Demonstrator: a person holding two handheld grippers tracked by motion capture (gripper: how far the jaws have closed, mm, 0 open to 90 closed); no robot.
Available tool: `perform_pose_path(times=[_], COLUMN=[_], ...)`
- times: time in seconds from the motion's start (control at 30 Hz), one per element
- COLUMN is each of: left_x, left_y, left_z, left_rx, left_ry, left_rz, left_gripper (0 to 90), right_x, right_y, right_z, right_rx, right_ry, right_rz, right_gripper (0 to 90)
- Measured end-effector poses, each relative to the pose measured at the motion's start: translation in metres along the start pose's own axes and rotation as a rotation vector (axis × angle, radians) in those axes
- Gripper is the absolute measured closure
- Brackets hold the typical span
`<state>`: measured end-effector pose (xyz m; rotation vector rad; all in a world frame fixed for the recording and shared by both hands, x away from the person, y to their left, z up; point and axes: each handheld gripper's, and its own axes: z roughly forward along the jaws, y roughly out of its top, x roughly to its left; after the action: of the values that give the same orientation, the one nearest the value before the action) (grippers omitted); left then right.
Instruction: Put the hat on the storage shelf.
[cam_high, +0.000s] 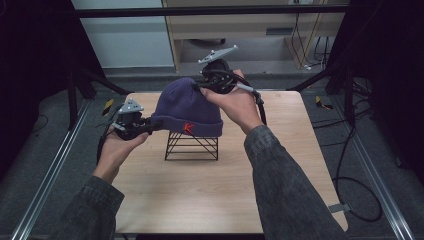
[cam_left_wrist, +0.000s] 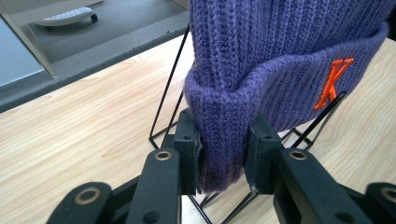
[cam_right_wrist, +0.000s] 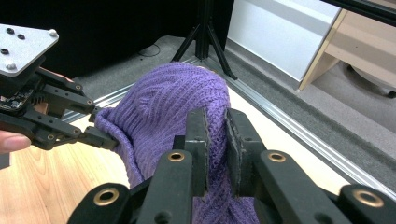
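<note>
– Where's the hat (cam_high: 186, 107)?
– On the wire stand (cam_high: 192, 146), mid worktop (cam_high: 210, 195). The left gripper (cam_left_wrist: 223, 149) pinches its brim; its view shows an orange K.
– And the right gripper (cam_right_wrist: 216, 140)?
– Clamped on the crown's knit.

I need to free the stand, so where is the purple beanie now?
In the high view the purple beanie sits mid-table over the black wire stand, gripped by both grippers.

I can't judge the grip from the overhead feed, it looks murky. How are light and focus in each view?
High view: dim, dark surrounds, beanie and wire stand readable but soft. Left gripper view: bright, cuff knit and orange K sharp, left tongs slightly soft. Right gripper view: knit sharp between right tongs, black backdrop upper left.
</note>
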<state>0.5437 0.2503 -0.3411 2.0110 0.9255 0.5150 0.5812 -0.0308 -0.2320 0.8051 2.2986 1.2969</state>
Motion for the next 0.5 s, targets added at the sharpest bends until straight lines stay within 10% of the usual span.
perform_pose_path(times=[0.5], left_x=[0.0016], left_y=[-0.0076], left_z=[0.0034], left_rx=[0.020], left_ry=[-0.003], left_rz=[-0.006], left_gripper=[69.5], right_x=[0.0031], right_y=[-0.0078], right_z=[0.0027], right_rx=[0.027], right_ry=[0.025], right_rz=[-0.012], right_gripper=[79.6])
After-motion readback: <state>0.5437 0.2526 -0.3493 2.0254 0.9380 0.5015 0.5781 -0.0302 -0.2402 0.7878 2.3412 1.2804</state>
